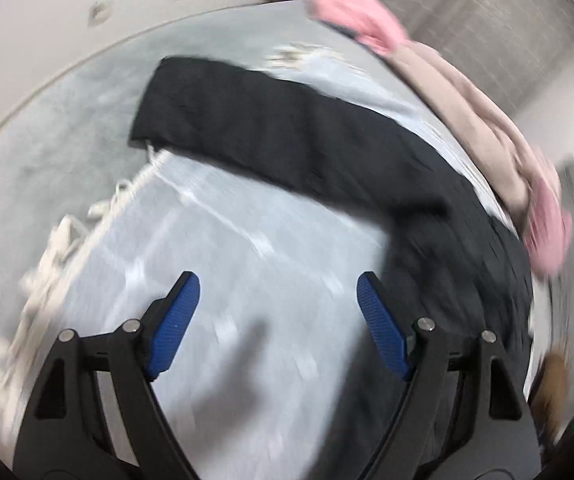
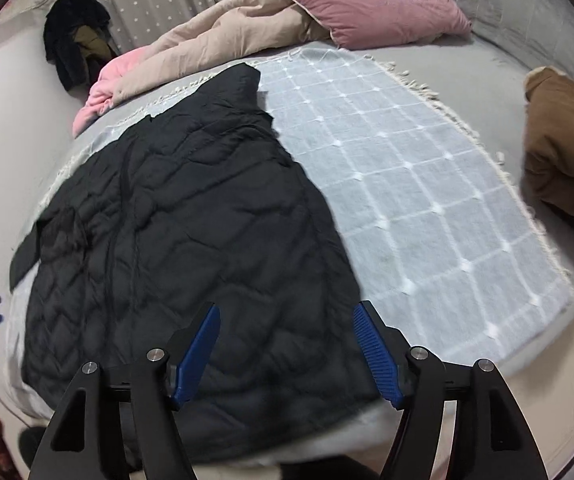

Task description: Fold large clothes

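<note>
Black jacket (image 2: 191,248) lengthwise toward pillow (image 2: 379,12)

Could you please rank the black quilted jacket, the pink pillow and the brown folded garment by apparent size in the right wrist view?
1. Black quilted jacket, clearly largest, though nearest the camera.
2. Pink pillow.
3. Brown folded garment, cut off by the frame edge, so its rank against the pillow is unsure.

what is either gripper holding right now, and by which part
Nothing. The left gripper and the right gripper both stand open over the black jacket, pads off it.
</note>
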Demonstrator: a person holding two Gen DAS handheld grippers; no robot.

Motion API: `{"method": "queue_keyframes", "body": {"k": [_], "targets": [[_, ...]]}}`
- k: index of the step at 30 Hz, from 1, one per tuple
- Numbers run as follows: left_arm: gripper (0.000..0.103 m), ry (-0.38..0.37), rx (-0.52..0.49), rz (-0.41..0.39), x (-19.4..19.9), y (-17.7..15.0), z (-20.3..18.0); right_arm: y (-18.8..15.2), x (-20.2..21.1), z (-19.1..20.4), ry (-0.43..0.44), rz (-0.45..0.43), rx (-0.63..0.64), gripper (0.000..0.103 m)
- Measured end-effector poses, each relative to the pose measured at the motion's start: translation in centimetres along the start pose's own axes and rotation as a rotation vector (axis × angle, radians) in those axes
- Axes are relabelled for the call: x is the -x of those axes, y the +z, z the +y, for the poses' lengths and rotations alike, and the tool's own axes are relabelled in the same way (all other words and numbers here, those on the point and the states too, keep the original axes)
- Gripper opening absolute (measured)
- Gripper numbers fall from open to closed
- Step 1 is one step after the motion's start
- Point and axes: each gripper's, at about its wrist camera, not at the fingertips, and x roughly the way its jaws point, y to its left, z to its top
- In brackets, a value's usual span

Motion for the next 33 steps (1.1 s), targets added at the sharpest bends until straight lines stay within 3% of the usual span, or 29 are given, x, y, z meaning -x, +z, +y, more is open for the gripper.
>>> {"method": "queue_keyframes", "body": {"k": [3, 6, 7, 9, 10, 11, 13, 17, 19, 21, 22, 23, 25, 28, 33], "targets": [[0.076, 0.017, 0.114, -0.011, -4.4, 3.1, 2.1, 1.4, -3.0, 2.1, -0.018, 0.023, 0.021, 0.07], [0.075, 0.007, 0.167, -0.116, -5.0, 5.6, 2.2, 2.8, -6.0, 3.8, -0.079, 0.058, 0.03, 0.07], [0.068, 0.032, 0.165, -0.132, -5.6, 6.9, 2.0, 3.4, -6.8, 4.2, -0.082, 0.063, 0.031, 0.07], [0.043, 0.085, 0.171, -0.141, -6.3, 8.7, 1.7, 4.3, -8.3, 4.7, -0.07, 0.066, 0.002, 0.07], [0.014, 0.098, 0.177, -0.139, -6.6, 9.0, 1.8, 4.7, -8.8, 4.9, -0.06, 0.068, -0.013, 0.07], [0.005, 0.085, 0.182, -0.121, -7.0, 9.5, 1.9, 4.9, -9.3, 5.0, -0.048, 0.071, -0.027, 0.07], [0.005, 0.143, 0.158, -0.146, -6.6, 10.3, 1.6, 5.5, -10.5, 5.5, -0.026, 0.081, -0.046, 0.07], [0.005, 0.277, 0.098, -0.336, -3.4, 12.3, 1.3, 6.2, -11.5, 6.9, -0.015, 0.087, -0.035, 0.07], [0.006, 0.393, 0.095, -0.354, -3.3, 13.6, 1.3, 6.5, -11.6, 7.5, -0.008, 0.083, -0.023, 0.07], [0.015, 0.476, 0.074, -0.307, -3.5, 14.1, 1.0, 6.8, -11.7, 8.1, 0.001, 0.083, -0.018, 0.07], [0.026, 0.504, 0.05, -0.268, -3.7, 14.0, 0.6, 6.9, -11.7, 8.1, 0.008, 0.083, -0.016, 0.07], [0.047, 0.519, 0.024, -0.247, -3.7, 13.8, -0.1, 7.1, -11.7, 8.2, 0.016, 0.081, -0.014, 0.07], [0.076, 0.537, -0.032, -0.243, -3.2, 12.5, -1.8, 7.5, -11.6, 8.1, 0.027, 0.068, -0.012, 0.07], [0.079, 0.499, -0.067, -0.227, -1.9, 9.8, -4.6, 8.3, -11.1, 6.4, 0.029, 0.046, -0.043, 0.07], [0.079, 0.285, -0.125, -0.103, -0.3, 3.8, -10.9, 11.8, -11.4, 2.2, 0.072, 0.038, -0.148, 0.07]]}}
